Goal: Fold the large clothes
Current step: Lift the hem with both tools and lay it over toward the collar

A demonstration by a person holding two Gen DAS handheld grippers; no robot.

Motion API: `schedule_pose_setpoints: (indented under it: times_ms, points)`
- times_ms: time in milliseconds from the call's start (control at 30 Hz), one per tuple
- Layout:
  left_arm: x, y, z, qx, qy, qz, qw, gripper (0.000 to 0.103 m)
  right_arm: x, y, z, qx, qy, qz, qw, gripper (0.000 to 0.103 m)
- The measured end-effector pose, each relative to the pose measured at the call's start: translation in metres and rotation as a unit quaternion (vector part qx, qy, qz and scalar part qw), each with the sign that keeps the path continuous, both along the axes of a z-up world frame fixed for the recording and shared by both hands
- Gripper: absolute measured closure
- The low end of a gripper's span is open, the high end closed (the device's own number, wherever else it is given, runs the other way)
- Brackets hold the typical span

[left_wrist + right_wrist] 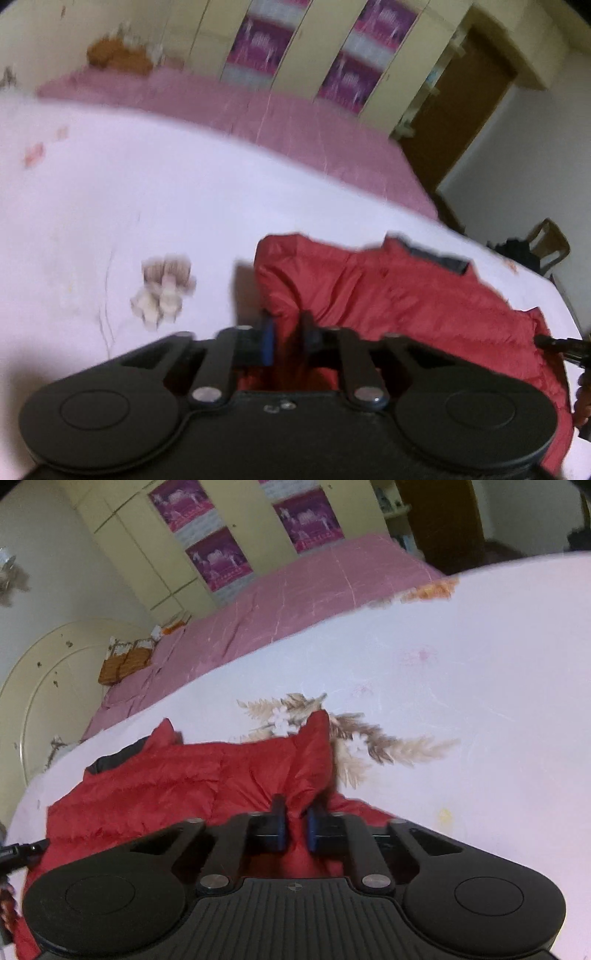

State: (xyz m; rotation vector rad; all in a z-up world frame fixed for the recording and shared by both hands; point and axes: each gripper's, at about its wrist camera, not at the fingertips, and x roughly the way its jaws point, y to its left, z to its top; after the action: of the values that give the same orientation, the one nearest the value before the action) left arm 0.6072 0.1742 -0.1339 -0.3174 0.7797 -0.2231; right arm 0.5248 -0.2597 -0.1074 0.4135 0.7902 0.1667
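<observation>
A red puffer jacket [388, 295] is lying on the white floral bedspread [129, 206], and both grippers are biting into it from the near side. The left gripper [287, 339] is pinching a fold of the red fabric at the jacket's left edge, its blue-padded fingers [267, 341] drawn close with cloth bunched between them. The right gripper [295, 823] is doing the same at the jacket's opposite edge, its fingers narrow around a ridge of fabric that is standing up in a peak just beyond them. The jacket's dark collar lining [118, 755] is showing at the far side of the jacket. A feathery brown flower print [369, 738] is sitting on the bedspread just past the jacket, partly covered by the raised peak. Beyond the jacket a pink quilt [295, 594] is spreading toward a cream wardrobe [140, 542] with purple posters [218, 559].
</observation>
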Motion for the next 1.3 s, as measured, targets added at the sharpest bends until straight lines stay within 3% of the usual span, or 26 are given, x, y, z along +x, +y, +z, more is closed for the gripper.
schedule_pose_setpoints:
  times_ms: [133,267,367,567,667,933,967,1000,1033,1067,1100,1133,1167,1200,1233,1300]
  points:
    - [-0.011,0.001,0.029,-0.002,-0.087,0.011,0.9961,0.098,-0.013,0.009,0.028,-0.041,-0.078,0.009,0.996,0.100]
    - [0.002,-0.006,0.042,-0.002,-0.118,0.021,0.9928,0.098,-0.007,0.020,0.044,-0.068,-0.127,0.012,0.990,0.100]
    - [0.024,-0.012,0.032,0.010,-0.095,0.024,0.9951,0.098,0.010,0.025,0.034,-0.079,-0.111,0.006,0.991,0.100]
    - [0.047,-0.011,-0.014,0.045,-0.029,0.029,0.9981,0.098,0.032,0.027,-0.026,-0.110,-0.009,-0.003,0.994,0.100]
    - [0.043,-0.009,-0.028,0.054,-0.028,0.029,0.9977,0.098,0.026,0.026,-0.038,-0.105,-0.015,-0.009,0.994,0.100]
    - [0.044,-0.014,-0.025,0.068,-0.026,0.022,0.9971,0.096,0.022,0.027,-0.036,-0.113,-0.029,-0.009,0.993,0.100]
    - [0.046,-0.016,-0.022,0.076,-0.020,0.019,0.9967,0.084,0.021,0.030,-0.033,-0.118,-0.027,-0.005,0.993,0.094]
    - [0.044,-0.016,-0.017,0.088,-0.016,0.023,0.9957,0.072,0.019,0.032,-0.029,-0.127,-0.025,-0.002,0.992,0.079]
    - [0.039,-0.015,-0.009,0.102,-0.022,0.036,0.9939,0.040,0.016,0.033,-0.022,-0.146,-0.026,-0.010,0.989,0.060]
    - [0.029,-0.014,-0.001,0.109,-0.039,0.047,0.9921,0.026,0.009,0.032,-0.013,-0.162,-0.044,-0.029,0.985,0.025]
    - [0.018,-0.013,0.009,0.115,-0.061,0.054,0.9900,0.027,0.000,0.030,-0.004,-0.158,-0.068,-0.034,0.985,0.023]
    - [0.006,-0.013,0.019,0.121,-0.077,0.054,0.9882,0.032,-0.009,0.027,0.006,-0.143,-0.080,-0.033,0.986,0.023]
    - [-0.008,-0.016,0.030,0.122,-0.088,0.045,0.9876,0.037,-0.019,0.027,0.015,-0.130,-0.086,-0.028,0.987,0.031]
    - [-0.024,-0.020,0.039,0.120,-0.104,0.026,0.9870,0.039,-0.027,0.029,0.022,-0.121,-0.087,-0.016,0.989,0.052]
    - [-0.042,-0.028,0.047,0.124,-0.120,-0.001,0.9850,0.041,-0.038,0.034,0.028,-0.113,-0.087,0.000,0.990,0.059]
    - [-0.069,-0.047,0.054,0.130,-0.130,-0.045,0.9820,0.041,-0.062,0.050,0.037,-0.098,-0.099,0.033,0.990,0.060]
